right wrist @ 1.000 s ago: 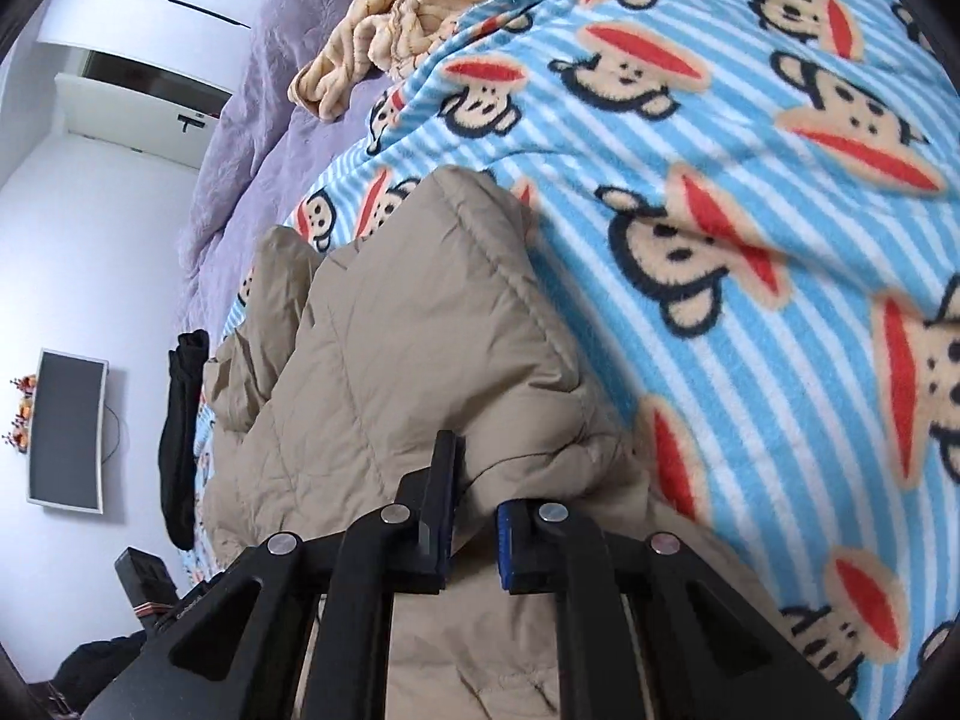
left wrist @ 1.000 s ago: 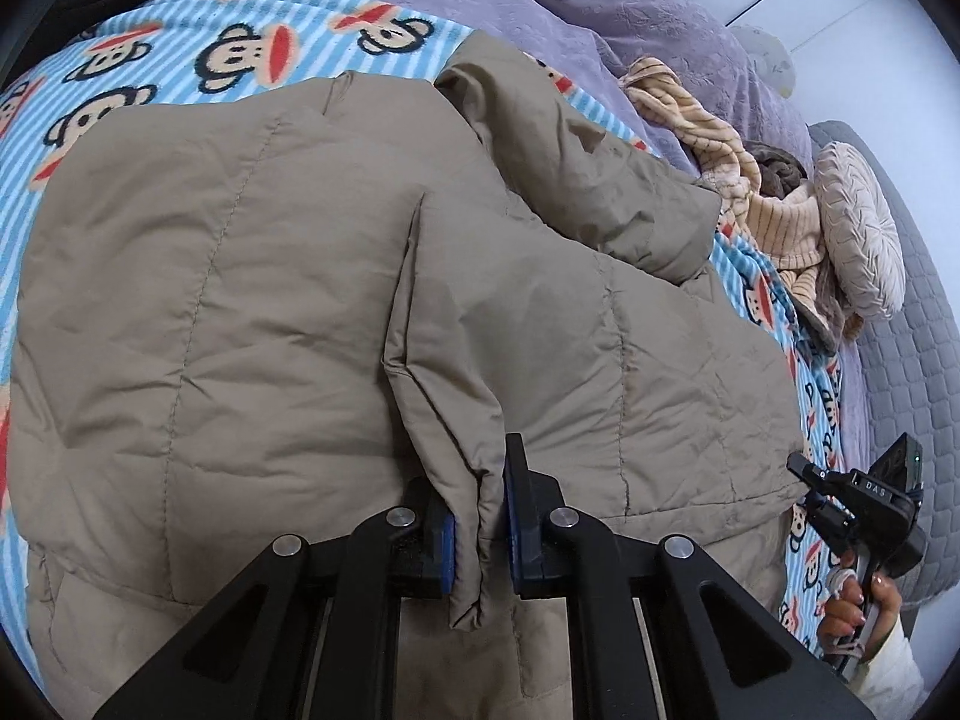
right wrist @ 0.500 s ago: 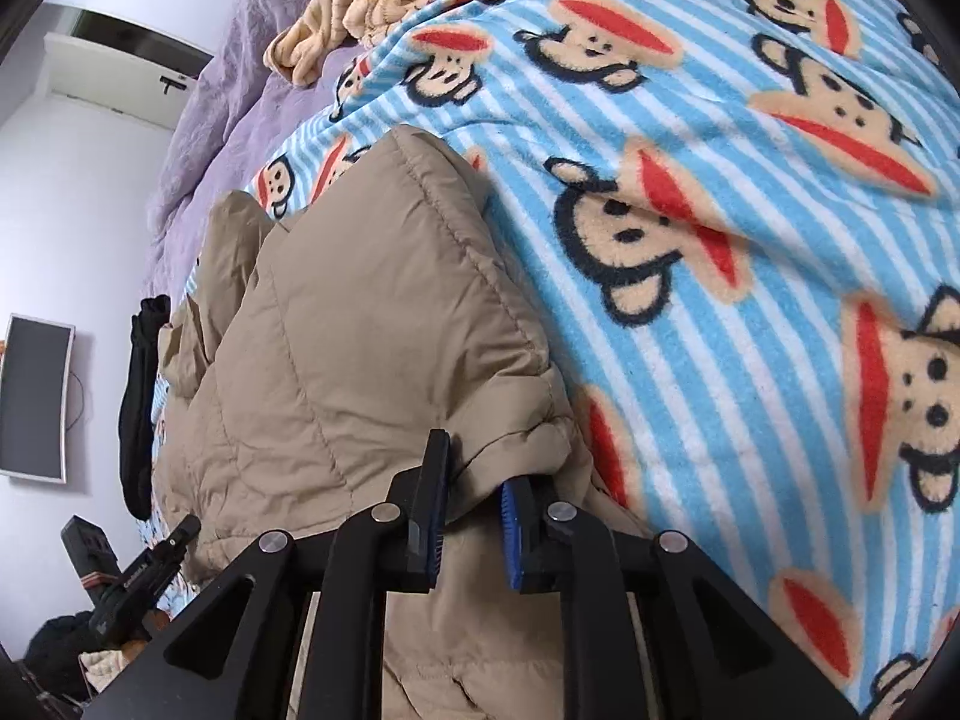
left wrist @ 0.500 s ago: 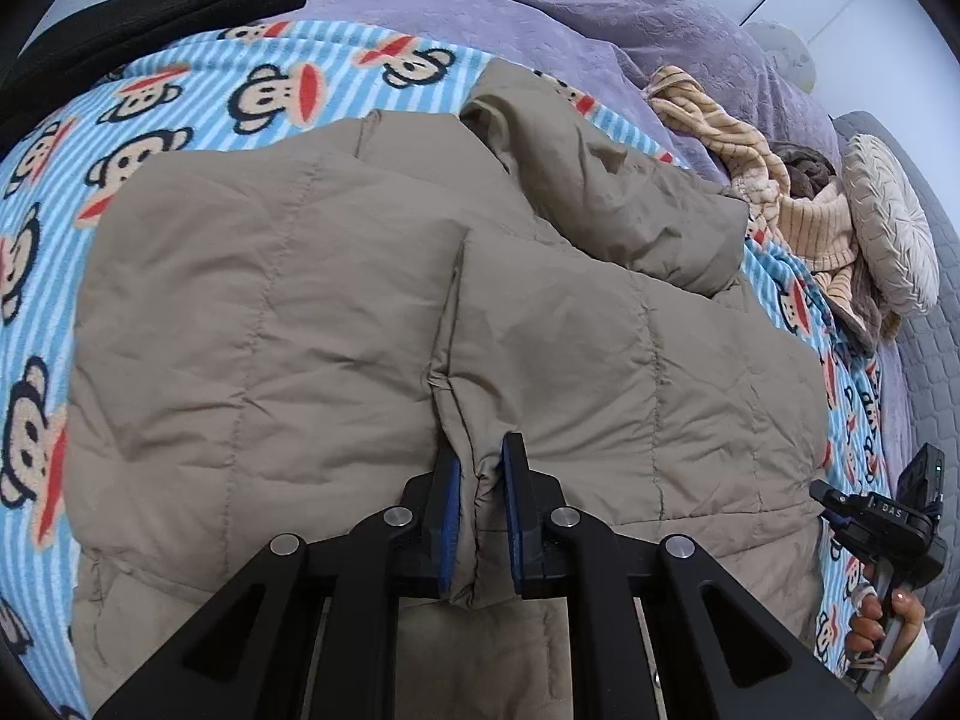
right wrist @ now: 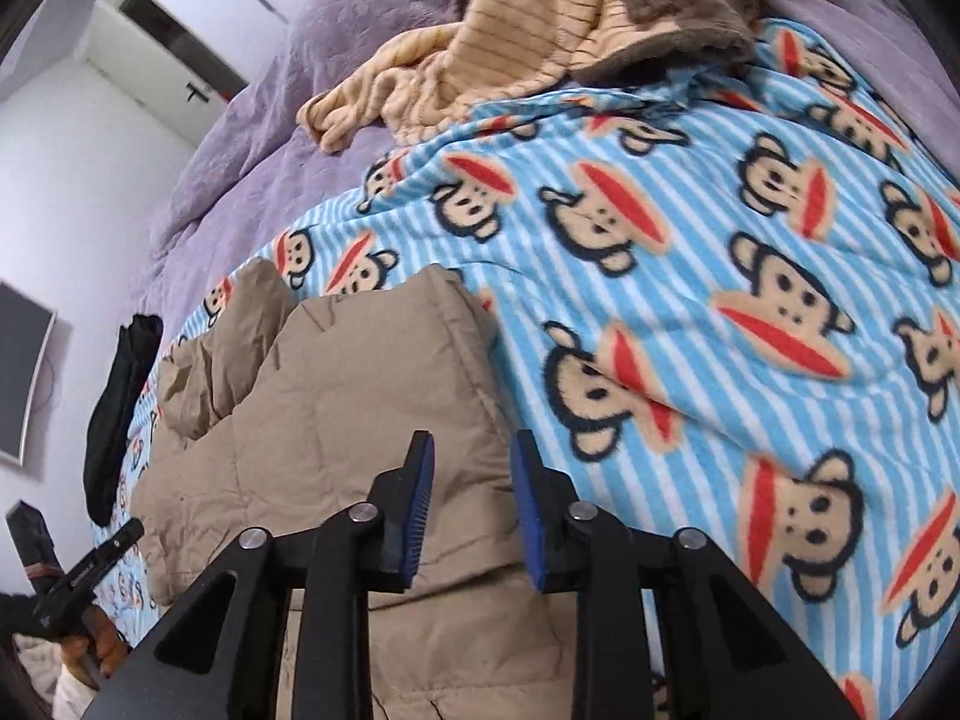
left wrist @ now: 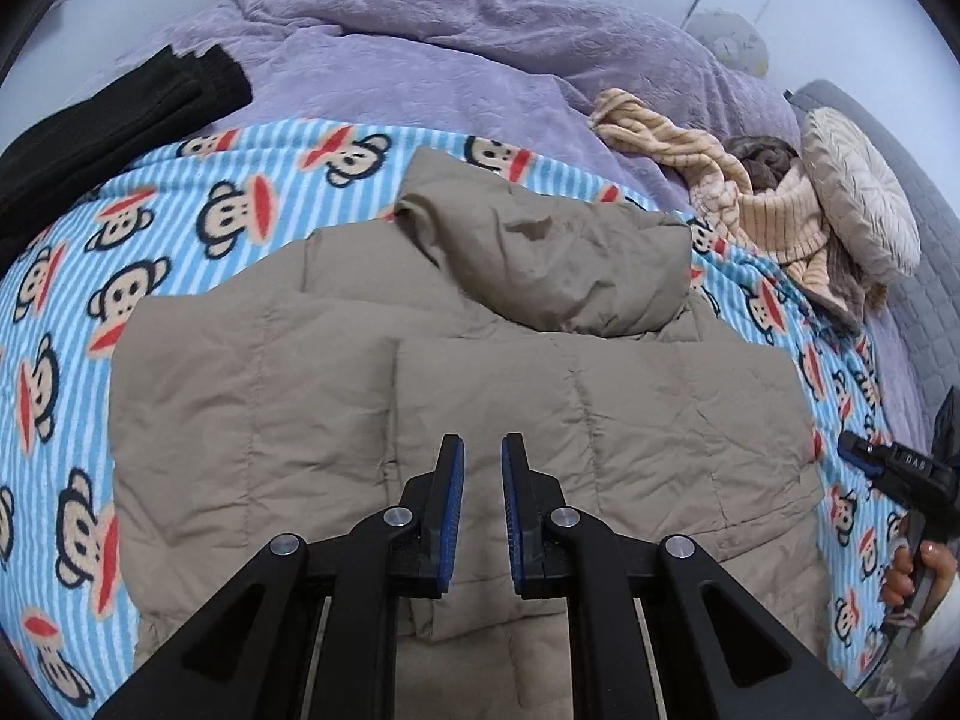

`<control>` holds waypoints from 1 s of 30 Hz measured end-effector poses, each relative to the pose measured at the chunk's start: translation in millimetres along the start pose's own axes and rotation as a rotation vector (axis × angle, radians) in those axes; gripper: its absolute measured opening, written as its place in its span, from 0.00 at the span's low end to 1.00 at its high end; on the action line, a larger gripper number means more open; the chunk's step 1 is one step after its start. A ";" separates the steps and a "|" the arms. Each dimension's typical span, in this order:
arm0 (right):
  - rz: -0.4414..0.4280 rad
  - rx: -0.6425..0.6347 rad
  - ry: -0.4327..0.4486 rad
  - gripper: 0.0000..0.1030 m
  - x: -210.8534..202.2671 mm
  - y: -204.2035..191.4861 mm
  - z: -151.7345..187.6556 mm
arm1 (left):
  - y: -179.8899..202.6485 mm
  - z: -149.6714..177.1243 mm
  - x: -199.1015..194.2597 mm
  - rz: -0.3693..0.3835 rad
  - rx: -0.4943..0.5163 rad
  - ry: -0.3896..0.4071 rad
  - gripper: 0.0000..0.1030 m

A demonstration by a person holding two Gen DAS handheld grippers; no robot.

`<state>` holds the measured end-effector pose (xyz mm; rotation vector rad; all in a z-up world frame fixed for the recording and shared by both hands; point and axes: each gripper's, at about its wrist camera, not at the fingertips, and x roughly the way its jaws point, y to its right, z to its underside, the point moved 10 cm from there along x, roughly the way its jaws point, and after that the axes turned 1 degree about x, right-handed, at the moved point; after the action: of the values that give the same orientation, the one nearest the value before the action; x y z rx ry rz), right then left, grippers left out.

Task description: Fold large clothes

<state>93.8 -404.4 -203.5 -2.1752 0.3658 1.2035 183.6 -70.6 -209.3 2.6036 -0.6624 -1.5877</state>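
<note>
Left wrist view shows the left gripper [left wrist: 480, 462] with its jaws apart and nothing between them, poised above the middle of the tan coat [left wrist: 600, 420]. The coat lies flat on the monkey blanket [left wrist: 180, 228], both sides folded in to meet near the centre, its hood [left wrist: 558, 264] bunched at the far end. At the right edge of that view a hand [left wrist: 915, 570] grips the handle of the other tool. Right wrist view has the right gripper [right wrist: 471, 462] likewise with jaws spread and empty, above the coat's right edge [right wrist: 372, 408], where tan fabric meets striped blanket. Beyond the blanket spreads a purple quilt [left wrist: 420, 42] on the bed, with a black garment [left wrist: 120, 114] at its left, a heap of striped beige clothes [left wrist: 774, 204] and a round cushion [left wrist: 858, 204] toward the headboard. White walls and a dark wall screen [right wrist: 21, 372] close the room.
</note>
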 end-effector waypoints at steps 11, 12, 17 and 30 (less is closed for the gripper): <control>0.115 -0.067 -0.066 0.26 77.6 6.1 -4.9 | -4.1 -6.7 71.8 -0.090 0.044 -0.036 0.14; 0.113 -0.050 -0.070 0.26 80.9 12.3 -5.2 | -3.3 -8.3 73.5 -0.087 0.051 -0.034 0.14; 0.123 -0.038 -0.061 0.25 84.3 21.8 -6.3 | -0.5 -7.2 75.6 -0.107 0.083 -0.028 0.14; 0.261 -0.233 0.009 0.29 15.0 6.9 36.4 | -20.2 40.2 22.1 -0.158 0.035 -0.044 0.14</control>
<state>74.2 -385.8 -233.0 -2.3870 0.5505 1.4400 165.0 -52.2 -252.1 2.7150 -0.5019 -1.6952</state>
